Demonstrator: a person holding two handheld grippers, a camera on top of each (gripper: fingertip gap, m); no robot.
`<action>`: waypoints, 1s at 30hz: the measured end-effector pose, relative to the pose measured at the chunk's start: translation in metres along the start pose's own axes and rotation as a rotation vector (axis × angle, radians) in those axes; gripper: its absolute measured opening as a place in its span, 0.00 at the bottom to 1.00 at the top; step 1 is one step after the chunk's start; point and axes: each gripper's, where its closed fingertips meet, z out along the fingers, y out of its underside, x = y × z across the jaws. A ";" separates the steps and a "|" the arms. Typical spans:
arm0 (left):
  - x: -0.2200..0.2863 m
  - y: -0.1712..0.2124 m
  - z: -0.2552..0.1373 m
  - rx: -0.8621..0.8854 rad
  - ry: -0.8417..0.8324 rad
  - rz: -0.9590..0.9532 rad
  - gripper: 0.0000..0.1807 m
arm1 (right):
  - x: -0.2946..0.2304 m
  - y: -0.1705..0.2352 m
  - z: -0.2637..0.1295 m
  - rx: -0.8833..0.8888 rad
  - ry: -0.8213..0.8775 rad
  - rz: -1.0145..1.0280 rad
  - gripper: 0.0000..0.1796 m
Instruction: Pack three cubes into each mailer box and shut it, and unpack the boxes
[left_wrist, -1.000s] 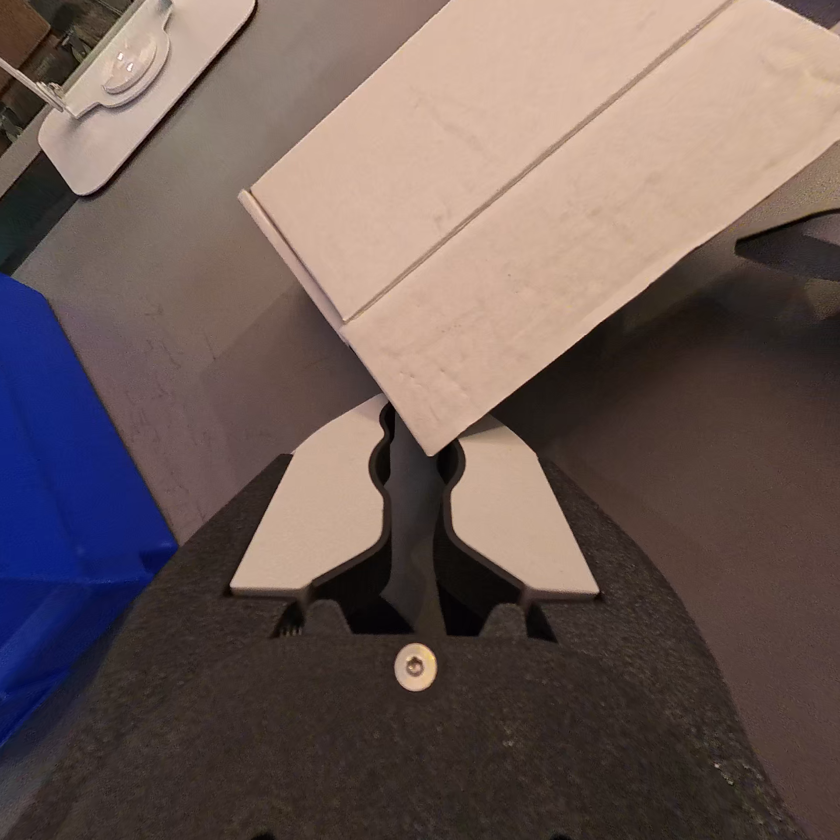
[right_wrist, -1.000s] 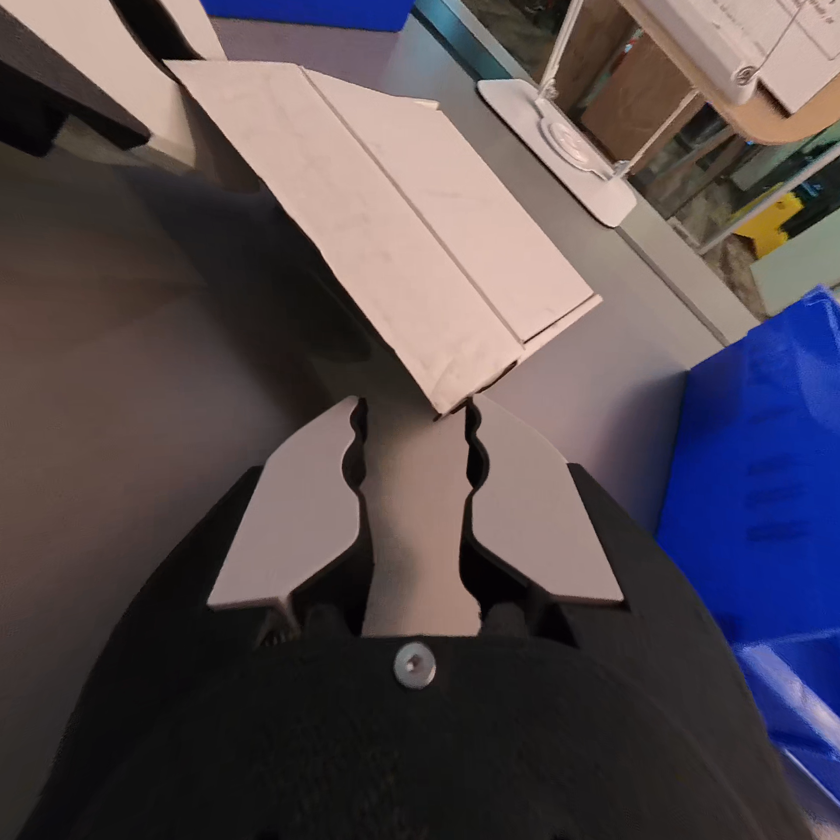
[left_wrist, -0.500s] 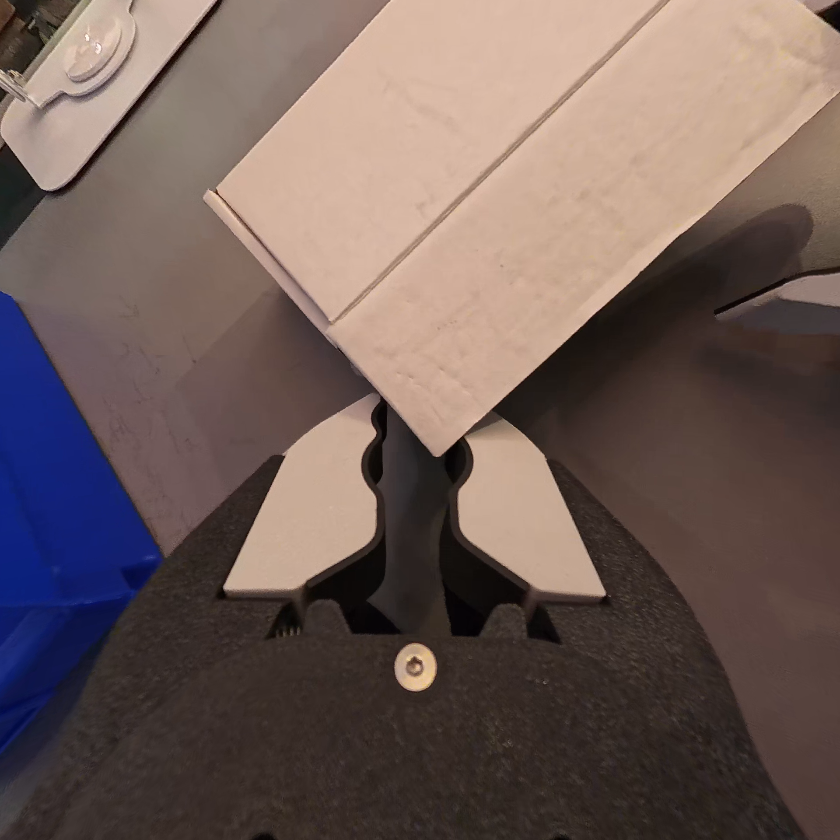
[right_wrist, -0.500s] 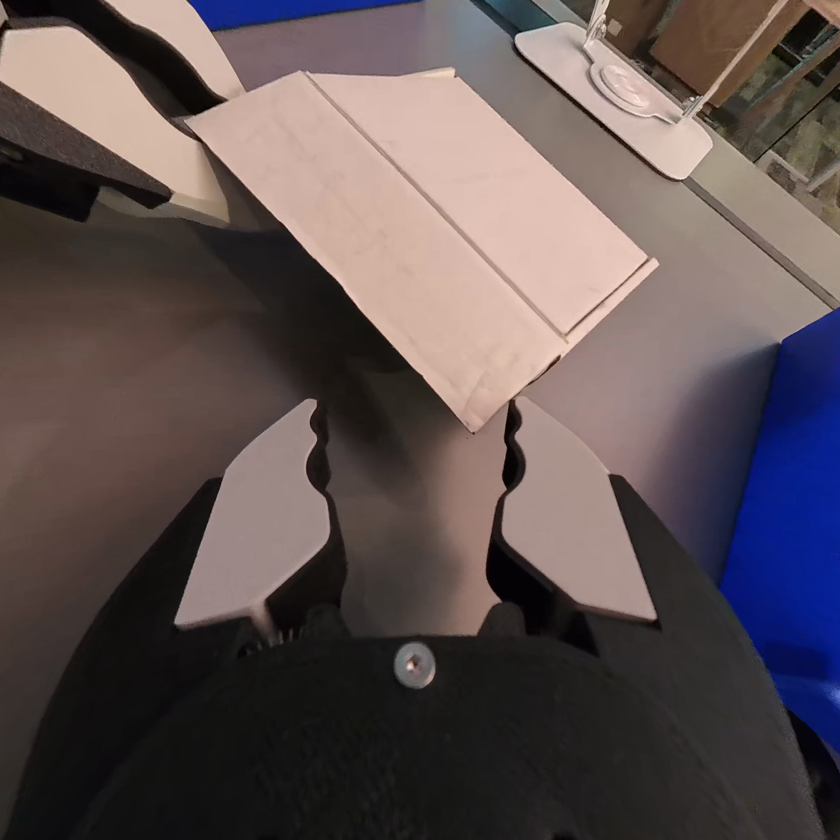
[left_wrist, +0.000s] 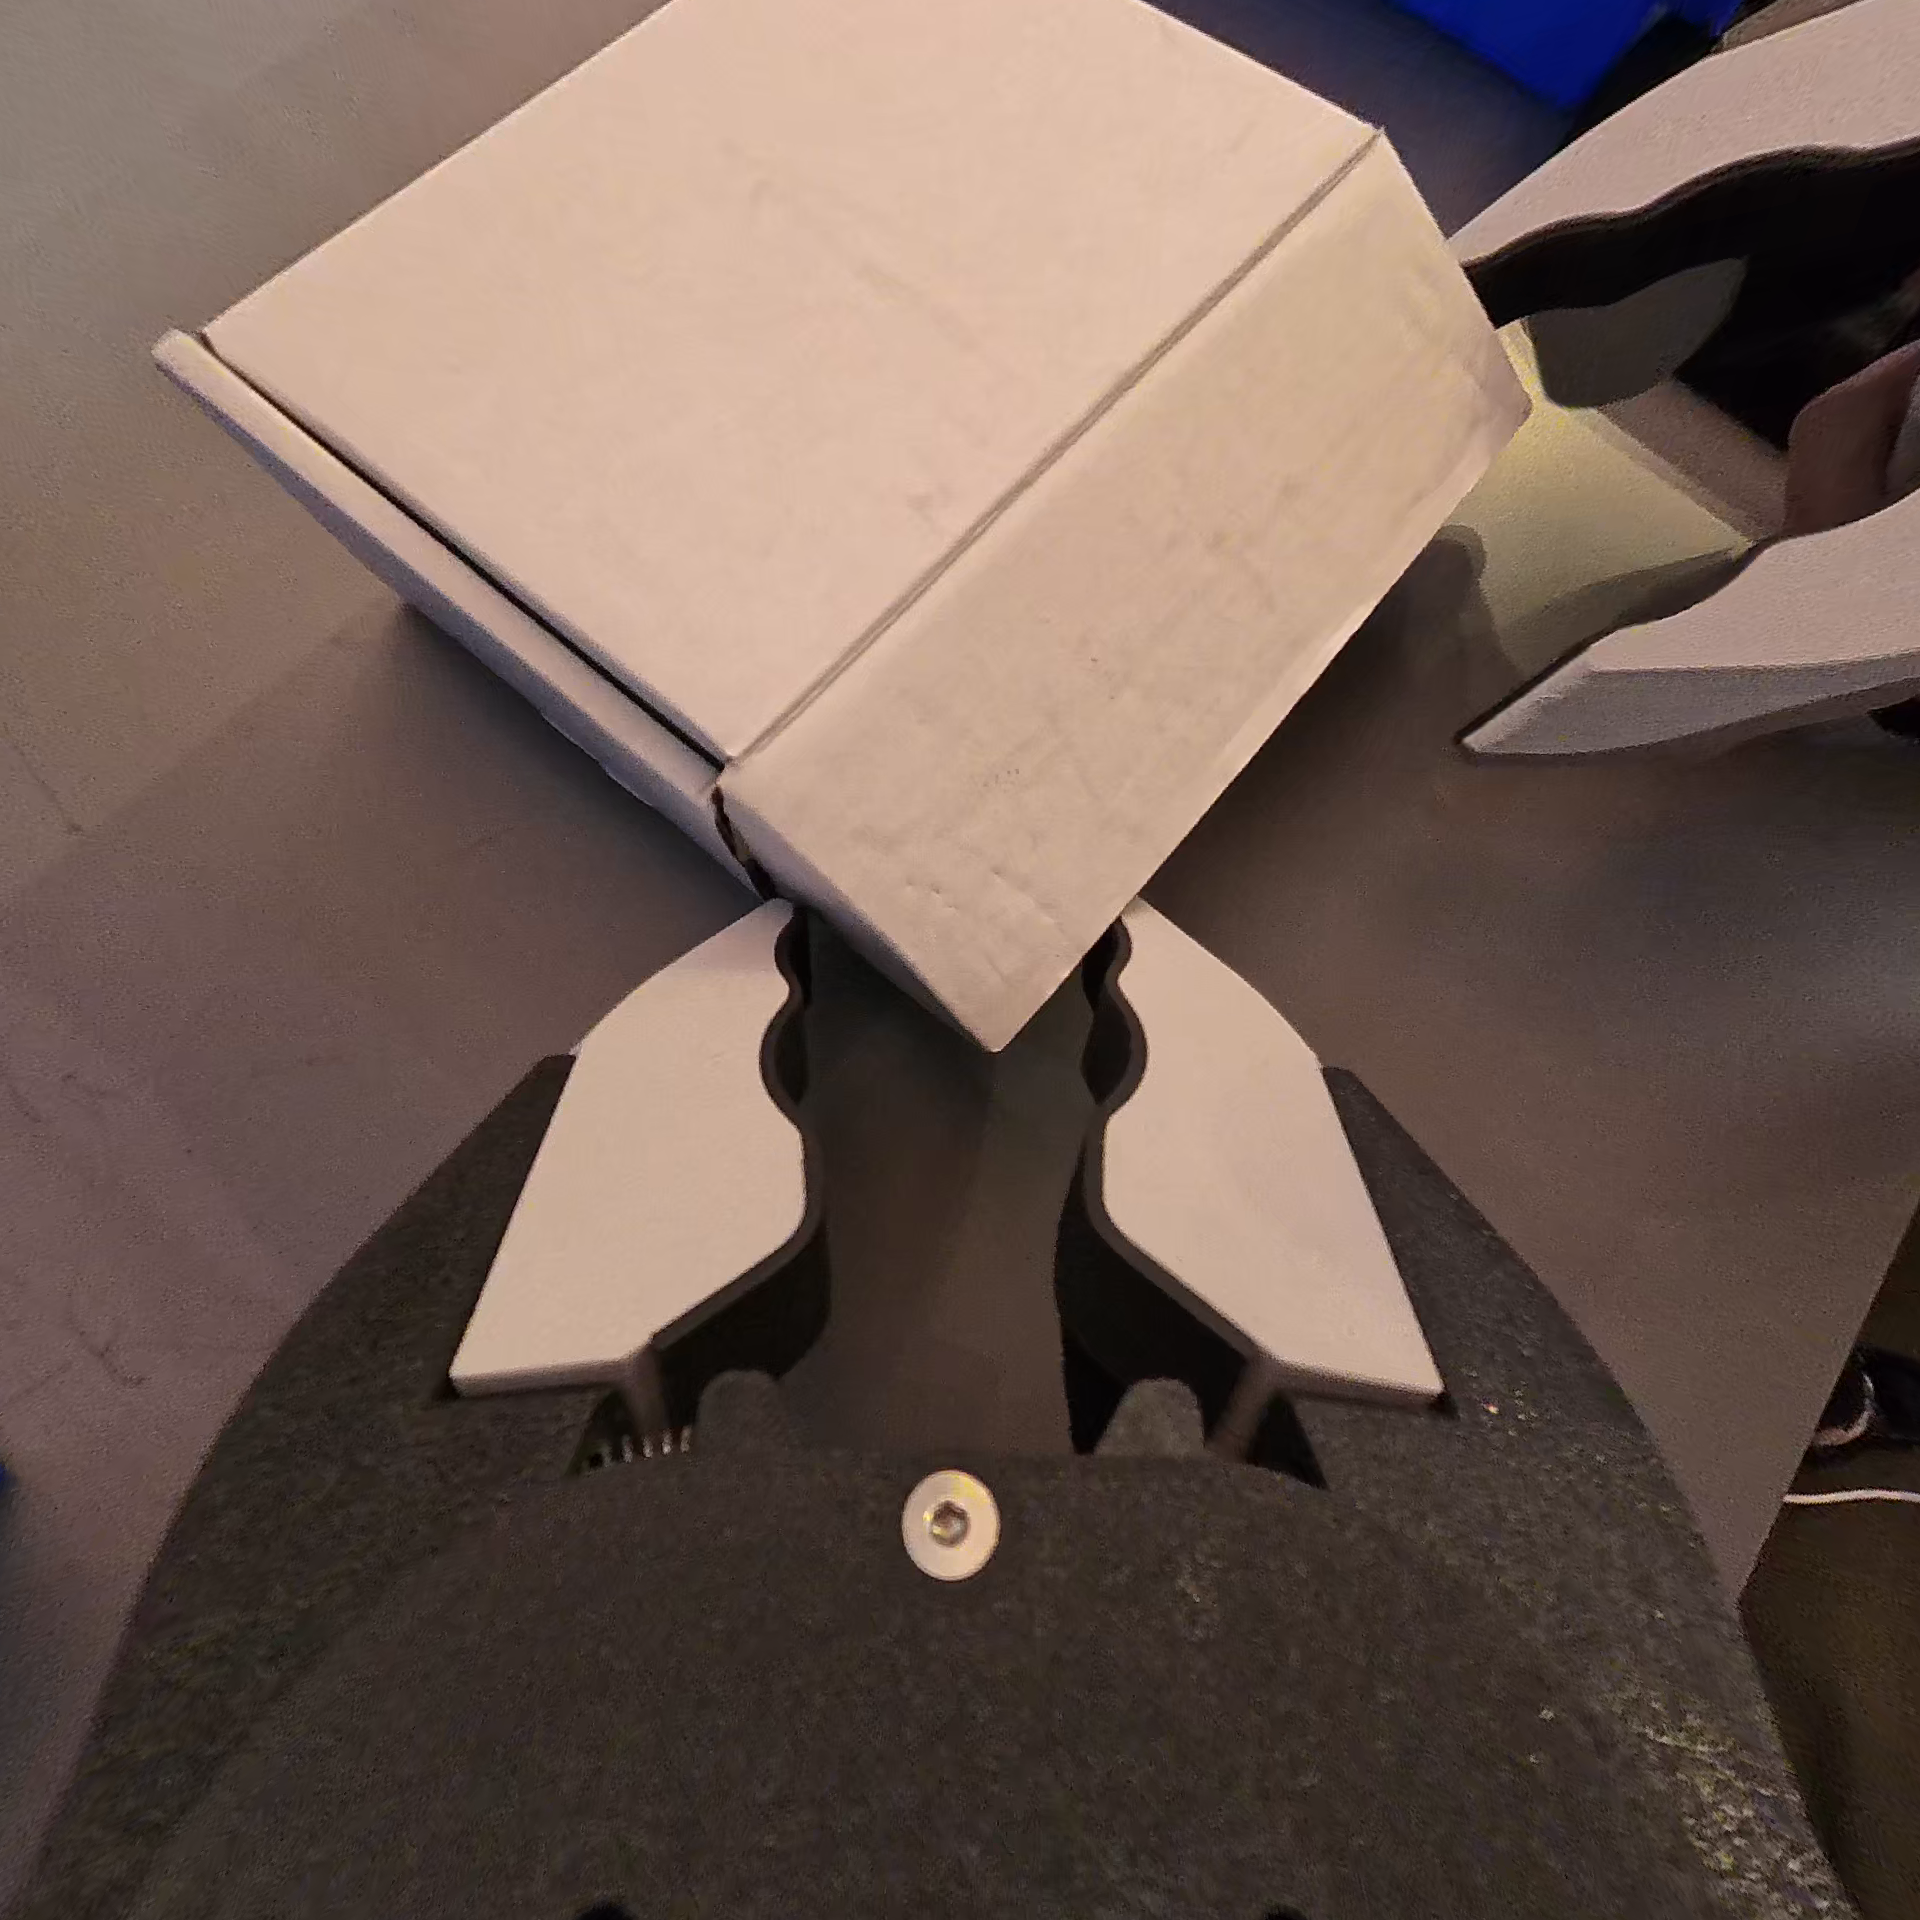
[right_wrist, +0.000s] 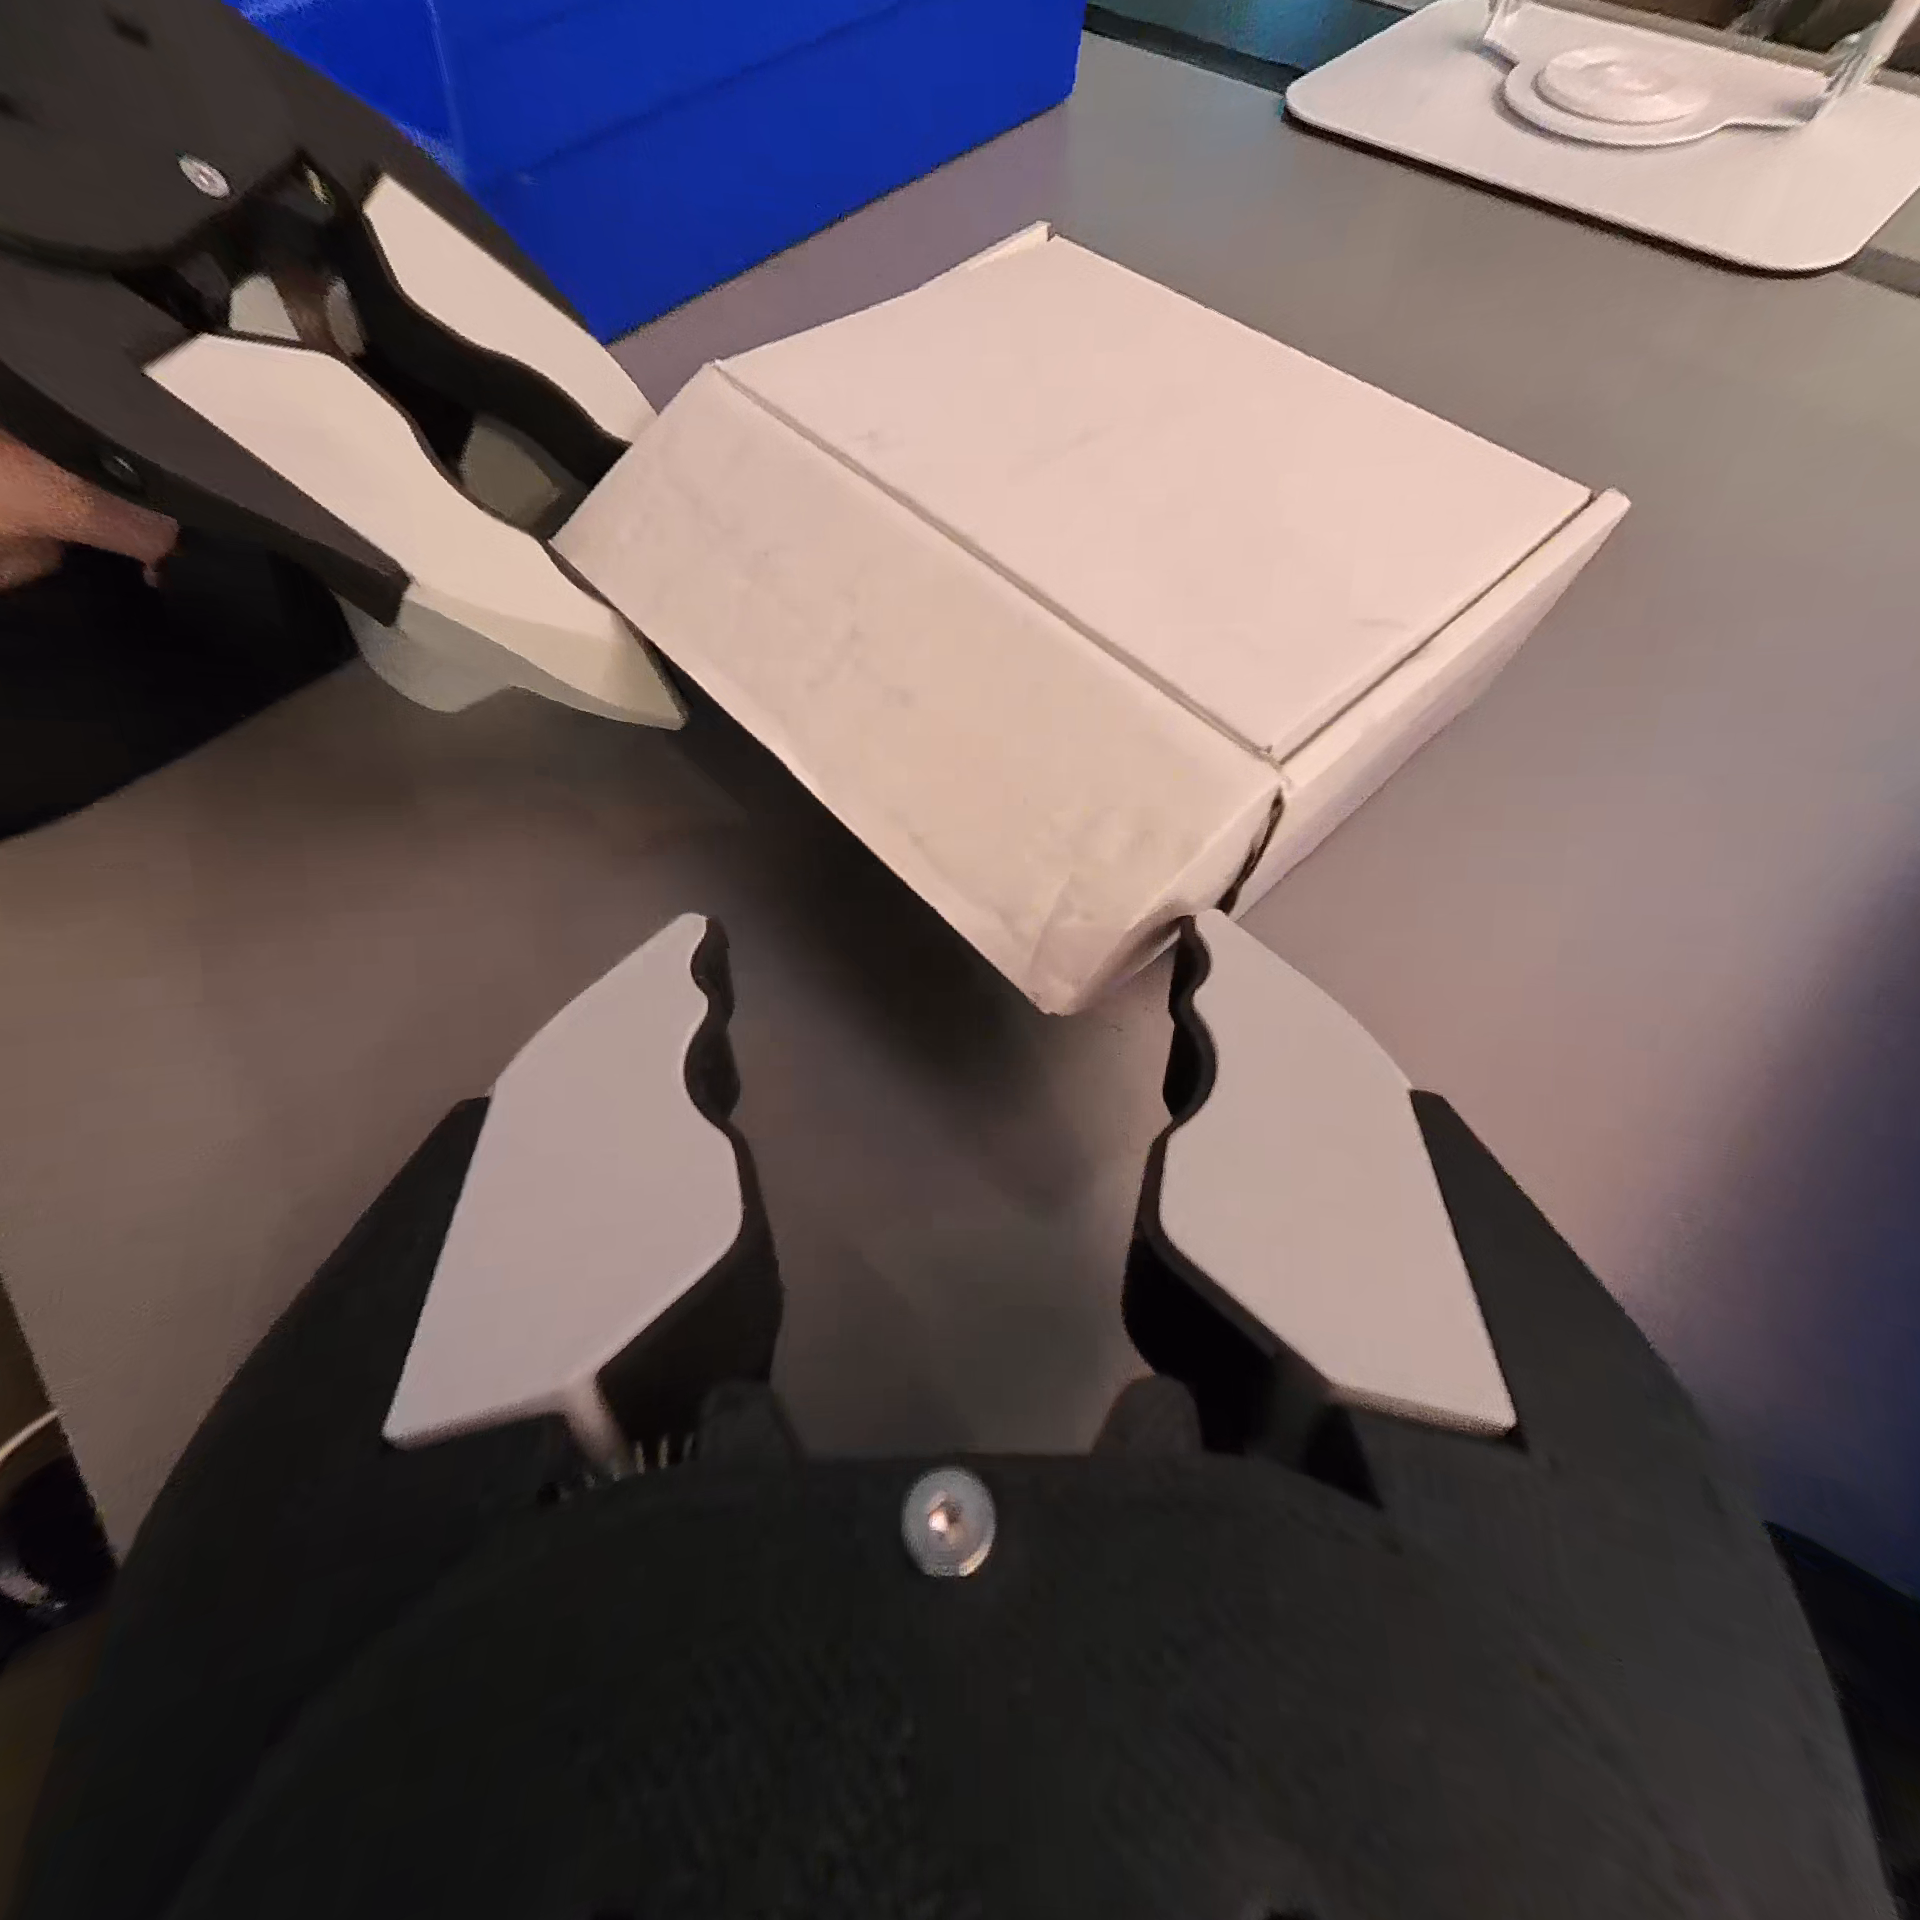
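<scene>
White mailer box (left_wrist: 831, 468) tilted on grey desk (left_wrist: 260, 987), closed, near corner raised.
Left gripper (left_wrist: 951, 935) fingers spread around that corner, not pinching; right gripper (right_wrist: 951, 940) fingers spread, just beside opposite corner. Likely slip, or lid springing open.

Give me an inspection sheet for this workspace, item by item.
Surface: grey table, bare around the box.
Job's things: one white mailer box, lid down, near edge looks raised; no cubes seen.
Clutter: blue bin; white stand base.
Grippers: left tool straddles a box corner, grip unclear; right tool open, one fingertip near the other front corner.
Cables: thin white cable beyond the table edge.
Surroundings: a person's hand behind the left tool.
</scene>
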 end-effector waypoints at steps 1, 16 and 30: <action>0.000 0.000 0.000 -0.002 0.002 -0.007 0.28 | 0.000 0.000 0.000 0.003 -0.015 0.012 0.46; 0.005 -0.003 0.000 0.008 0.175 -0.130 0.33 | 0.003 -0.009 -0.003 -0.015 -0.141 0.177 0.45; 0.000 -0.005 0.005 0.000 0.121 -0.133 0.33 | 0.019 -0.014 0.002 -0.005 -0.120 0.349 0.34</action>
